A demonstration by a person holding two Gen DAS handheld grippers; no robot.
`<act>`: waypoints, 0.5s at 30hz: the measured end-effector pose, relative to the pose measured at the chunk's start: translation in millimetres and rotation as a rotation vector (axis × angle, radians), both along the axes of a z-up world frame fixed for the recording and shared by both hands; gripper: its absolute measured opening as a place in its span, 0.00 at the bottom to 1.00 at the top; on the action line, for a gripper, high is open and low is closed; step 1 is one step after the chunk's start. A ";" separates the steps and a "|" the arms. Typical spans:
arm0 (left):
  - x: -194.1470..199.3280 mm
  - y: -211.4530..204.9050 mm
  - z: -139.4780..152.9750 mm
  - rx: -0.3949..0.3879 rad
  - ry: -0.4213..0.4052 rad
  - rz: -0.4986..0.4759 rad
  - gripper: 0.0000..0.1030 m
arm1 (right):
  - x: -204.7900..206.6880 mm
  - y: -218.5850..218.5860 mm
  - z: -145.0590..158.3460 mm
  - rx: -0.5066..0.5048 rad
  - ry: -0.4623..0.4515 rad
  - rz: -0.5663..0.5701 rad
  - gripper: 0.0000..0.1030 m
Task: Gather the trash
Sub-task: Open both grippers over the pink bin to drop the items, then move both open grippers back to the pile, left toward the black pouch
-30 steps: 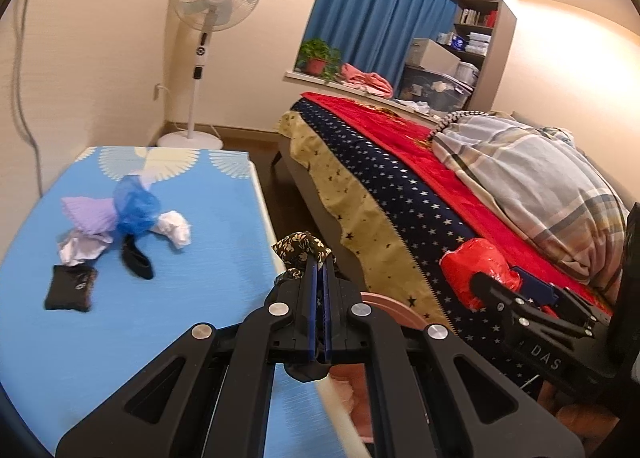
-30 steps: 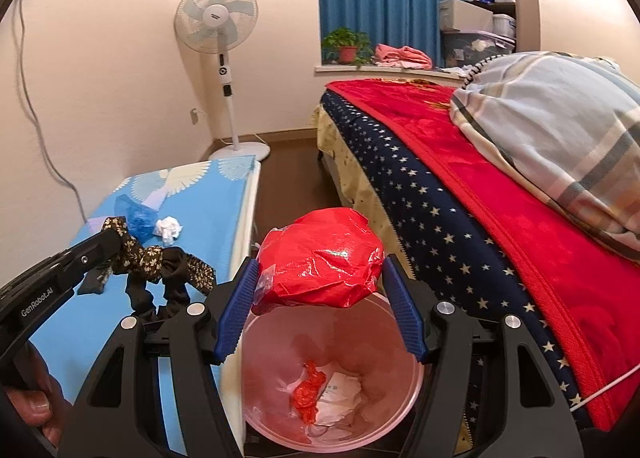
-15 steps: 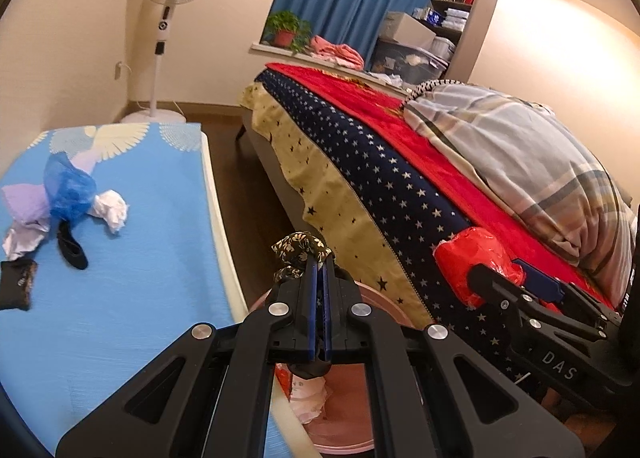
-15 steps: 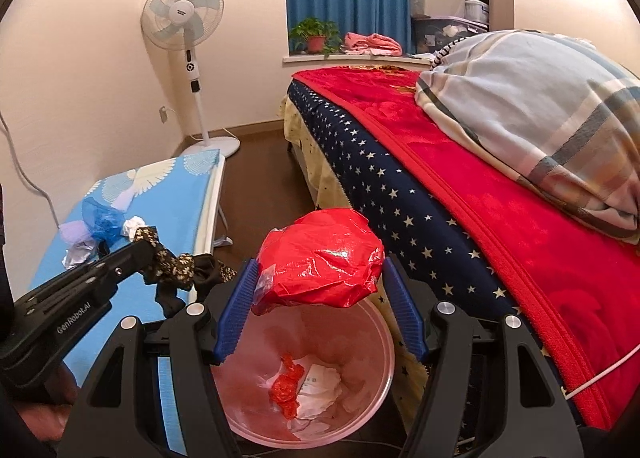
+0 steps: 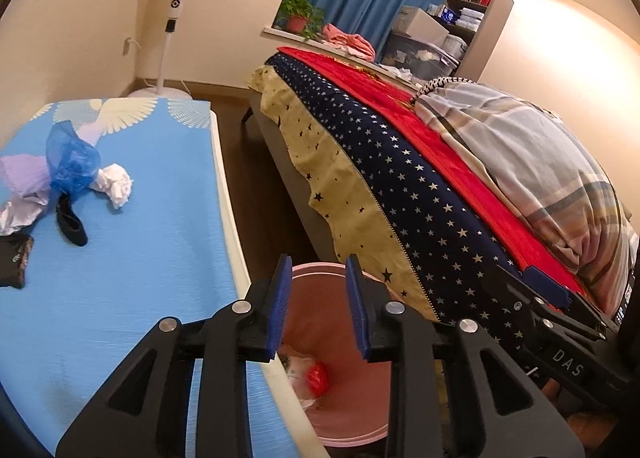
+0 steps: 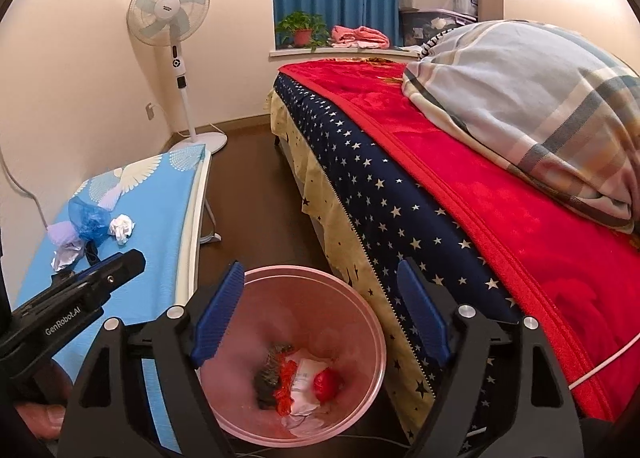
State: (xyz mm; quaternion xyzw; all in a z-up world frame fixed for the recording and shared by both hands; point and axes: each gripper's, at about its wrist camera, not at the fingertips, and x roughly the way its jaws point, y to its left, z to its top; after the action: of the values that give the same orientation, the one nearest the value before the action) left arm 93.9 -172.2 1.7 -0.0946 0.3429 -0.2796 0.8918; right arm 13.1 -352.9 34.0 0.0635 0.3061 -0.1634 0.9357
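Note:
A pink bin point(image 6: 362, 310) stands on the floor between the blue table and the bed; it also shows in the left wrist view point(image 5: 376, 378). Inside lie a red bag point(image 6: 327, 383), white paper point(image 6: 306, 374), red scraps and a dark patterned cloth point(image 6: 268, 378). My right gripper point(image 6: 320, 310) is open and empty above the bin. My left gripper point(image 5: 318, 306) is open and empty over the bin's near rim. On the blue table point(image 5: 152, 242) lie a blue bag point(image 5: 72, 164), a white paper wad point(image 5: 116, 184), a purple wad point(image 5: 24, 176), a black sock-like piece point(image 5: 70, 220) and a dark packet point(image 5: 14, 260).
A bed point(image 6: 460, 194) with red and star-print covers and a plaid duvet point(image 6: 540, 98) fills the right. A standing fan point(image 6: 174, 14) is at the far wall. A strip of brown floor point(image 6: 256, 210) runs between table and bed.
Both grippers opened. The red bag left the right gripper and the patterned cloth left the left gripper; both now lie in the bin.

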 end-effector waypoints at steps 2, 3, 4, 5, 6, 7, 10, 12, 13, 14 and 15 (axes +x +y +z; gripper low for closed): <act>-2.1 2.8 1.6 0.006 -0.009 0.006 0.26 | -1.1 3.9 0.5 -0.010 -0.007 0.010 0.75; -3.5 4.8 2.7 0.009 -0.016 0.011 0.26 | -1.8 5.6 0.9 -0.011 -0.012 0.015 0.75; -4.0 6.4 3.8 0.009 -0.019 0.015 0.26 | -2.6 7.2 1.6 -0.010 -0.018 0.020 0.75; -4.8 9.2 5.0 0.008 -0.023 0.020 0.26 | -3.2 8.6 2.1 -0.009 -0.024 0.024 0.74; -5.9 12.3 6.3 0.006 -0.029 0.027 0.26 | -4.3 8.8 2.5 -0.008 -0.028 0.026 0.74; -6.4 14.8 7.2 0.006 -0.032 0.031 0.26 | -4.7 10.0 2.8 -0.007 -0.033 0.029 0.74; -8.5 22.9 10.5 0.004 -0.045 0.050 0.26 | -6.0 14.8 4.9 -0.013 -0.047 0.036 0.72; -9.7 28.1 12.8 0.002 -0.052 0.063 0.26 | -7.0 18.8 6.2 -0.020 -0.057 0.046 0.70; -10.3 30.0 13.3 0.001 -0.055 0.066 0.26 | -7.4 20.4 6.6 -0.023 -0.061 0.049 0.69; -10.9 32.1 14.4 -0.001 -0.059 0.071 0.26 | -8.0 22.0 7.5 -0.026 -0.068 0.053 0.68; -11.4 33.3 15.1 -0.002 -0.062 0.074 0.26 | -8.8 23.3 8.4 -0.029 -0.075 0.058 0.67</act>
State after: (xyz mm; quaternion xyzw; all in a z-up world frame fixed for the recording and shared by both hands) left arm 82.5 -138.9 16.9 -0.0992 0.3113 -0.2497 0.9115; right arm 4.3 -329.6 42.4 0.0473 0.2703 -0.1382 0.9516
